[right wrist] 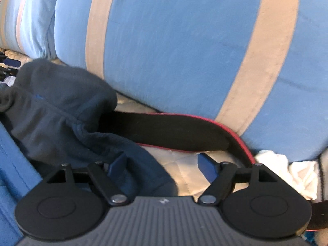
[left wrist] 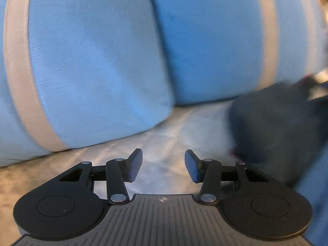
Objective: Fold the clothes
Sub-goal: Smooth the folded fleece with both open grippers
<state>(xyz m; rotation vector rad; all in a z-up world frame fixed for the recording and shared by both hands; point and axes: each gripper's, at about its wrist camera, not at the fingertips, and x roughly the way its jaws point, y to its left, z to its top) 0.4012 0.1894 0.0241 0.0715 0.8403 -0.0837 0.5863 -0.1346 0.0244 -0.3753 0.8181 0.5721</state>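
Observation:
A dark navy fleece garment point(right wrist: 61, 110) lies bunched on the pale bed sheet point(right wrist: 184, 164), with a black strap edged in red point(right wrist: 174, 129) running out from under it to the right. My right gripper point(right wrist: 162, 164) stands open; its left finger point(right wrist: 117, 162) rests against the fleece and nothing is held between the pads. In the left wrist view the same garment point(left wrist: 272, 127) shows blurred at the right, apart from my left gripper point(left wrist: 163, 166), which is open over bare white sheet point(left wrist: 164, 135).
Large light-blue pillows with grey stripes point(left wrist: 92, 61) point(right wrist: 184, 51) fill the background in both views. A white crumpled cloth point(right wrist: 287, 174) lies at the right of the right gripper. Blue fabric point(right wrist: 12, 164) covers the left edge there.

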